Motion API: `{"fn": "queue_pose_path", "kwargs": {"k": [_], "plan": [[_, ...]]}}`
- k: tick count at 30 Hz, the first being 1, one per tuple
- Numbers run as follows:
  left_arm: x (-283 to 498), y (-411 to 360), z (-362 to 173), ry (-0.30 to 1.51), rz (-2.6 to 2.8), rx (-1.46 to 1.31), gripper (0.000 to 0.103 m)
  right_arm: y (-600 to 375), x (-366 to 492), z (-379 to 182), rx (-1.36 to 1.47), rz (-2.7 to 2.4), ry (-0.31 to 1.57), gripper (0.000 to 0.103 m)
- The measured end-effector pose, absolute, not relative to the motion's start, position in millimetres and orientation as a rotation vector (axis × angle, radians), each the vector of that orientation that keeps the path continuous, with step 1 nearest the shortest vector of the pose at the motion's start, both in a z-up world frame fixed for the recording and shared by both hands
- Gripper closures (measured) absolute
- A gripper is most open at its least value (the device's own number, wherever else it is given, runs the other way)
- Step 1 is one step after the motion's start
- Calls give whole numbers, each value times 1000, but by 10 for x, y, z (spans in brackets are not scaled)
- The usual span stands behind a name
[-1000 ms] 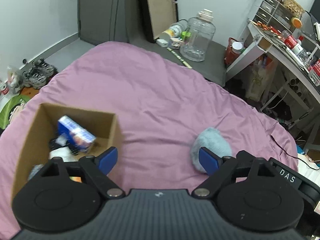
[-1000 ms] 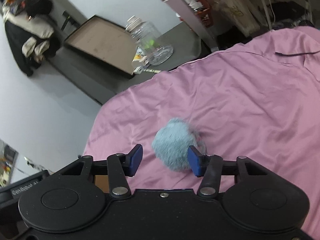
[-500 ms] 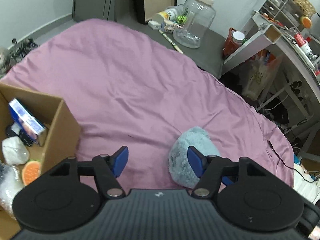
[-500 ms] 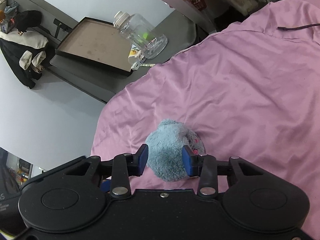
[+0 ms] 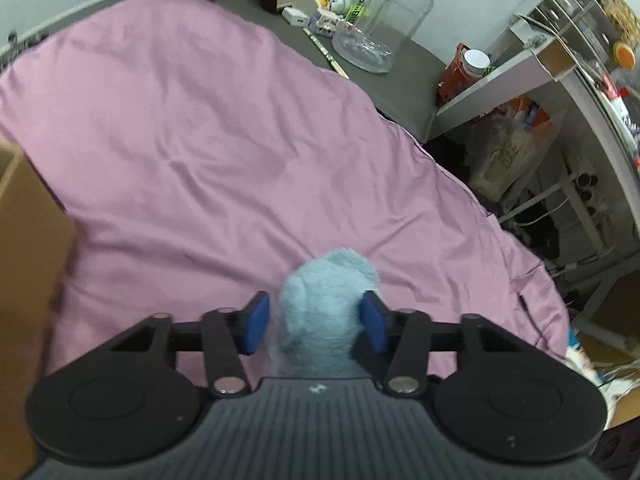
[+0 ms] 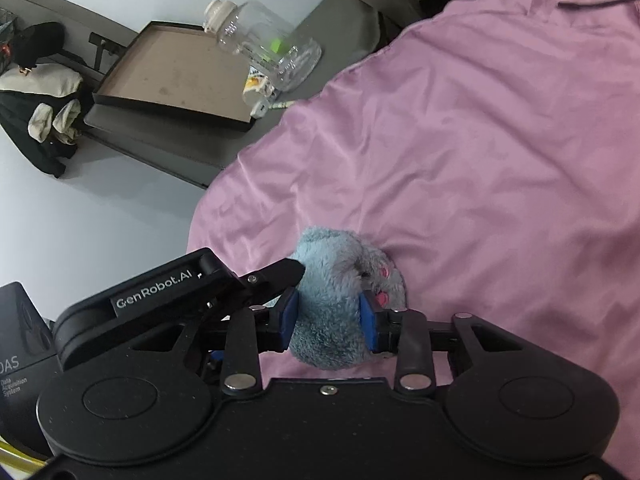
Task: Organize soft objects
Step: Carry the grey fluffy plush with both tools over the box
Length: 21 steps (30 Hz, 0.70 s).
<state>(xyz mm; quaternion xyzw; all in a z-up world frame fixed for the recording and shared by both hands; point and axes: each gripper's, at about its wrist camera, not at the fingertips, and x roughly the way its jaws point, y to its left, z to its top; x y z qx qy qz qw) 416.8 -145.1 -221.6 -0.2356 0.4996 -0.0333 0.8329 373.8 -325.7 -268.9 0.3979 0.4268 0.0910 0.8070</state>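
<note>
Both grippers closing on blue plush toy [image 6: 336, 300] on purple sheet [image 5: 200, 140]: right gripper [image 6: 328, 316] pads squeezing fur, left gripper [image 5: 316, 322] right pad touching, left pad just off.

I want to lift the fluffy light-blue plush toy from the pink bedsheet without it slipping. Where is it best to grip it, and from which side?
Probably across the thick, rounded body of the fluffy light-blue plush toy, coming from above, one pad on each flank. The right gripper already squeezes it there; the pink-marked end looks narrower and could slip out.
</note>
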Motion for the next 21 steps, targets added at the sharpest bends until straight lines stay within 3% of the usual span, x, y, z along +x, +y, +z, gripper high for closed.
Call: {"fn": "queue_pose_path", "kwargs": {"k": [9, 21], "plan": [[4062, -1431, -2132, 1032, -108, -516, 75, -3240, 3633, -2619, 839, 202, 890, 77], [3695, -1341, -1944, 1011, -172, -519, 77, -3183, 3279, -2396, 821, 181, 865, 78]]}}
